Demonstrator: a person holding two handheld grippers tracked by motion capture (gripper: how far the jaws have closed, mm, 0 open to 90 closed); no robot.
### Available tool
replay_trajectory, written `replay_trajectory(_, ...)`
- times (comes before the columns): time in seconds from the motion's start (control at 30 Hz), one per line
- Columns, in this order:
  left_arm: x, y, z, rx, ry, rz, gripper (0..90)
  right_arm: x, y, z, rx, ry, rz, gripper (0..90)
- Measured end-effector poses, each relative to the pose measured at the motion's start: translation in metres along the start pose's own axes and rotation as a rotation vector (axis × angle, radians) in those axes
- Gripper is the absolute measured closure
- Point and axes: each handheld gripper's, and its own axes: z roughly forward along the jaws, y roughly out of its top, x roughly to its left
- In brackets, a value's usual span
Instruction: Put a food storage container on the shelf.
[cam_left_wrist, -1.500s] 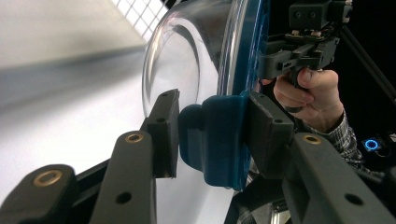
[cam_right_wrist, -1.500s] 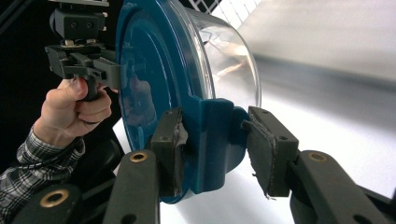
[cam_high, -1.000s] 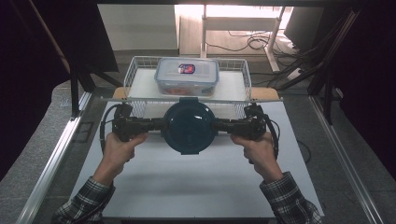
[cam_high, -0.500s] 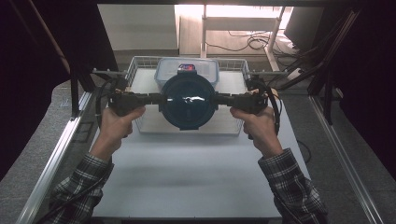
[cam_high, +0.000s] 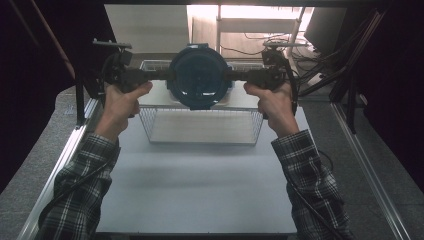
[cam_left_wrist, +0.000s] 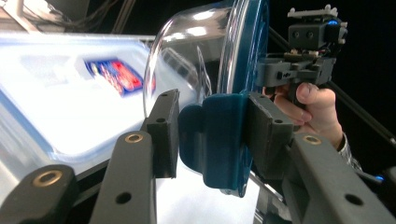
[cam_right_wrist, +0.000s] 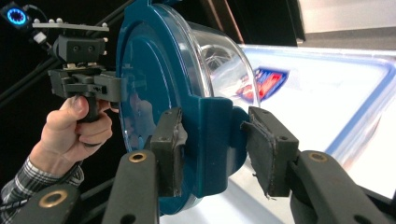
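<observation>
Two plaid sleeves come in from the near edge of the high view, over the bare white counter (cam_high: 200, 185), each hand raised with a hand-held gripper. Between them hangs a round container with a blue lid (cam_high: 198, 76), carried clear of the counter, above the far part of the wire basket (cam_high: 200, 125) that sits on the counter's far half. The left hand-held gripper (cam_high: 162, 75) grasps the container at its left side and the right hand-held gripper (cam_high: 235, 76) at its right side, their bodies pointing toward each other in one level line. In the left gripper view the two black pads are clenched on a blue lid tab (cam_left_wrist: 212, 140), one pad against each face, with the clear bowl of the container bulging to one side of the lid. In the right gripper view the other blue tab (cam_right_wrist: 212, 140) sits between the pads: the left pad presses flat on it, while the worn right pad stands at its edge, and whether that one fully touches is hard to tell. Each gripper view shows the opposite hand wrapped around its grip farther off. Beyond and below the container lies a flat rectangular box with a pale lid (cam_right_wrist: 336, 88) bearing a red and blue label (cam_left_wrist: 114, 74), resting in the basket.
</observation>
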Motion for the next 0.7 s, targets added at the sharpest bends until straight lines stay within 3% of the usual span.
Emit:
replay_trajectory(0.23, 0.015, 0.021, 0.007, -0.014, -0.003, -0.025, 58.1, -0.013, 0.018, 0.008, -0.025, -0.003, 0.033, 56.7)
replay_trajectory(0.4, 0.031, 0.026, 0.013, -0.026, -0.021, -0.053, 58.1, -0.023, 0.024, 0.014, -0.038, -0.009, 0.057, 56.7)
replay_trajectory(0.6, 0.041, 0.030, 0.014, -0.037, -0.022, -0.074, 58.0, -0.029, 0.029, 0.021, -0.039, -0.014, 0.076, 56.5)
replay_trajectory(0.7, 0.045, 0.029, 0.012, -0.051, -0.023, -0.083, 57.8, -0.028, 0.031, 0.025, -0.034, -0.028, 0.054, 54.7)
